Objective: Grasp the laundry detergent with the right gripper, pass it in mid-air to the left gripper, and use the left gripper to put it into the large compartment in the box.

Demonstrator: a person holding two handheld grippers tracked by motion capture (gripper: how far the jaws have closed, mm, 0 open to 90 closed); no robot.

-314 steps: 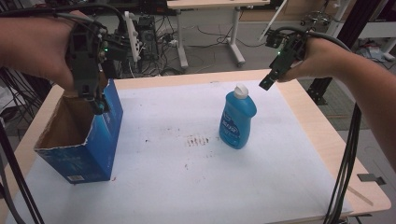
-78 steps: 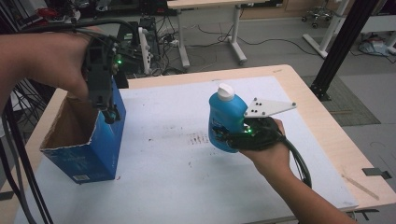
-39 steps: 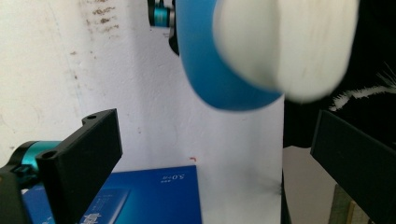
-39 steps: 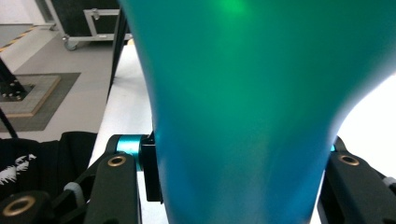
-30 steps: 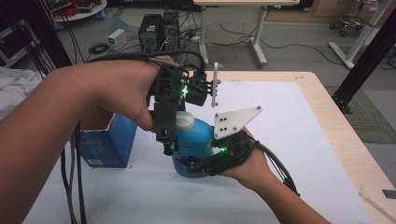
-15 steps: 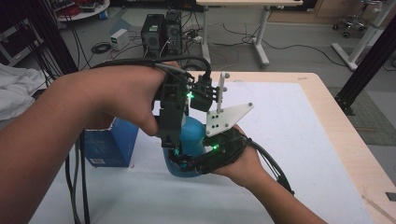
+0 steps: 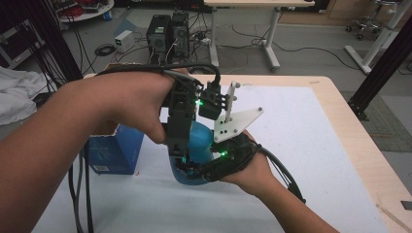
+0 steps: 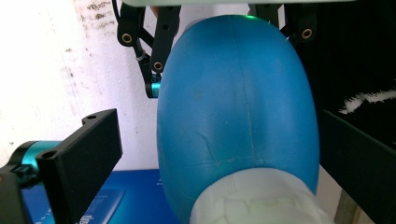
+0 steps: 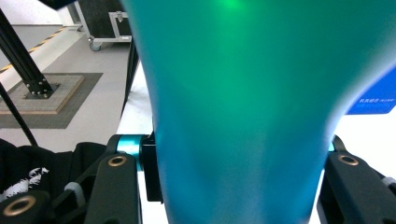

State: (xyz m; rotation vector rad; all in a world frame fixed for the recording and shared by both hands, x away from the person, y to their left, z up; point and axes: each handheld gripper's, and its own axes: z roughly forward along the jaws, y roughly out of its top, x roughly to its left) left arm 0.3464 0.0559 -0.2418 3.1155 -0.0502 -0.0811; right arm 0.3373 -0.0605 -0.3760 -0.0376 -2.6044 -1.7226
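Note:
A blue dish-soap bottle (image 7: 199,141) with a white cap (image 8: 254,200) is held above the white mat, just right of the blue cardboard box (image 7: 114,148). My right gripper (image 7: 204,170) is shut on the bottle's lower body. In the right gripper view, the bottle (image 9: 243,102) fills the space between the jaws. My left gripper (image 7: 180,153) points down over the bottle's top. In the left gripper view, its black fingers (image 8: 79,158) stand wide on either side of the cap and shoulder (image 8: 238,107), with a gap on the left side, so it is open.
The white mat (image 7: 301,141) covers a wooden table (image 7: 350,145). The open blue box sits at the mat's left edge, partly behind my left forearm (image 7: 73,145). Beyond the table are computer towers (image 7: 167,29), cables and desk legs (image 7: 269,43).
The right gripper took the bottle off the mat and carried it left toward the box. In the last second the left gripper came down over the cap.

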